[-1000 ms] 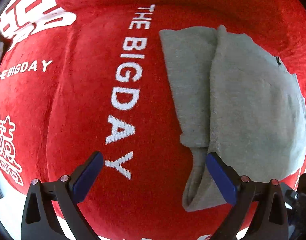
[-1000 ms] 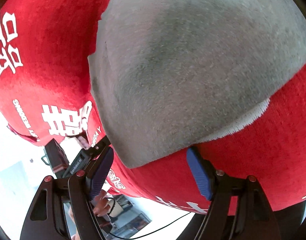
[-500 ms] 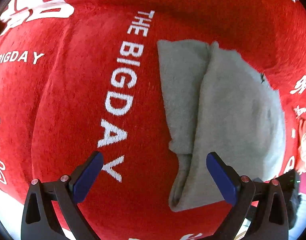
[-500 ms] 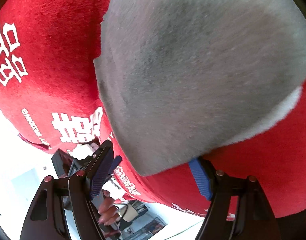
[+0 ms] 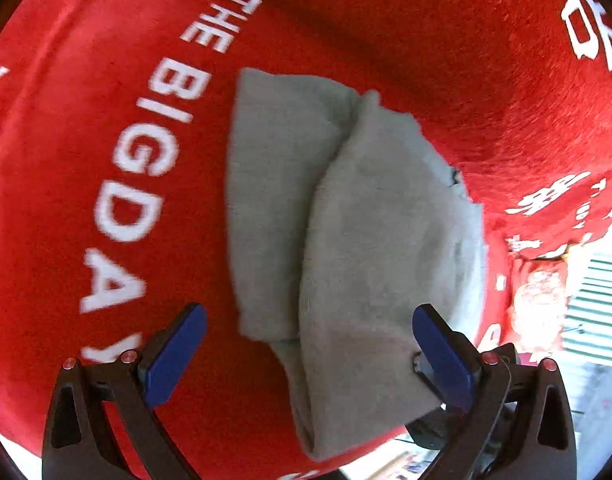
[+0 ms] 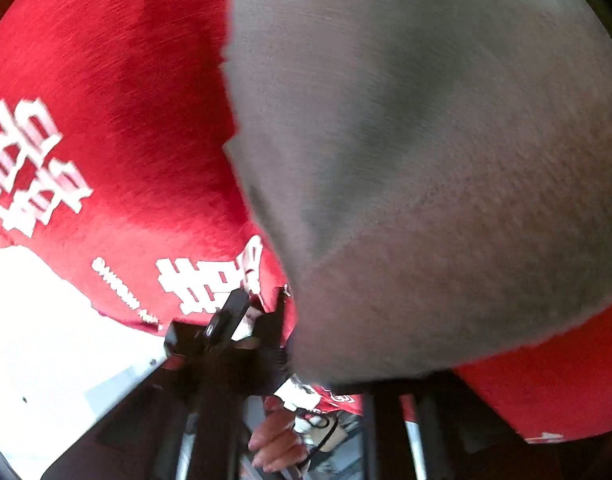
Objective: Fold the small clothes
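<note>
Left hand-held gripper point(image 5: 306, 354): jaws stand wide apart, blue pads point(image 5: 174, 354) at the lower left and lower right of the left wrist view, nothing pressed between them. The near end of the grey garment point(image 5: 370, 264) lies in the gap between the pads; whether the right pad touches the cloth cannot be told. Right hand-held gripper point(image 6: 370, 384): its fingers are almost wholly hidden at the bottom of the right wrist view under the grey garment point(image 6: 446, 160); the jaws have just been closing and now stand nearly together, with the near edge of the cloth bunched right at them, so the grip reads as clamped on that edge. View is motion-blurred. The garment is a soft, fleecy grey piece, folded over itself lengthwise: in the left wrist view one layer overlaps the other along a seam running from upper centre to lower centre. It lies on a red plush cloth point(image 5: 106, 420) covering the surface, printed with white lettering "THE BIG DAY" point(image 5: 146, 168) along the left of the frame and white characters at the upper right. In the right wrist view the garment fills the upper right; the red cloth point(image 6: 126, 100) shows at left. A person's hand point(image 6: 278, 440) is seen at lower centre, below the surface edge.
</note>
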Available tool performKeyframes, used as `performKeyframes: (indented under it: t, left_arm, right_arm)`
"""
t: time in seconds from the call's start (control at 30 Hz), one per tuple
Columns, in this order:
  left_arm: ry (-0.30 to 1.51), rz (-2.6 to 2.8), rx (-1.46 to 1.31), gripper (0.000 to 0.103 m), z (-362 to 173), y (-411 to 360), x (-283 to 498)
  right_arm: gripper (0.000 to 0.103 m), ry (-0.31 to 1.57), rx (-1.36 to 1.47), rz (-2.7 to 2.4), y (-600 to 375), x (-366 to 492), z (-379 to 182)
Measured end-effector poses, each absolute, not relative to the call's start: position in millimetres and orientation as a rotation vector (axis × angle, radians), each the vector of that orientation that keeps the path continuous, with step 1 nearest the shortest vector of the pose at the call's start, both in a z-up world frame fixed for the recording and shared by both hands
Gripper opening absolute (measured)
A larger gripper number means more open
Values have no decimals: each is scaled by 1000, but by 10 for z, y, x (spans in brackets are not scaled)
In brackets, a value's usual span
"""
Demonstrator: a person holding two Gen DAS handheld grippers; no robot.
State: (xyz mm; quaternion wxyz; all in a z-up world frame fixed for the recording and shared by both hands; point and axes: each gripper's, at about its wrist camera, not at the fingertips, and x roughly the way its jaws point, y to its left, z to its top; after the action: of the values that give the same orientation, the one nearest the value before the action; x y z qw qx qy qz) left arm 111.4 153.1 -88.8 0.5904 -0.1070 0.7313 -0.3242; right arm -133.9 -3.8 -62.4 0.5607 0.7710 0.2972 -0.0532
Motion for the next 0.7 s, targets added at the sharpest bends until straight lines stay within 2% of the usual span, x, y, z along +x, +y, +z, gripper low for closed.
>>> performKeyframes:
  t: [0.23, 0.37, 0.57, 0.6, 0.67, 0.7]
  left_arm:
    - [1756, -854, -361, 103, -936, 1209, 1196]
    - [1720, -914, -320, 103, -828, 904, 1170]
    - [1678, -885, -90, 102, -837, 611, 1063]
    - [1674, -878, -57, 102, -847, 601, 1045]
    - [1656, -870, 12, 98, -850, 625, 1012]
    - [1651, -865, 34, 98, -852, 632, 1002]
  right_arm:
    - [10, 713, 1645, -19, -192, -1211, -172]
    - [9, 775, 1603, -2, -142, -1224, -186]
    - [10, 1019, 1507, -31, -19, -1297, -436]
    - [14, 1081, 1472, -38, 3, -1314, -453]
    - [14, 1163, 1405, -42, 7, -1340, -427]
    - [19, 1206, 1362, -42, -8, -1360, -392]
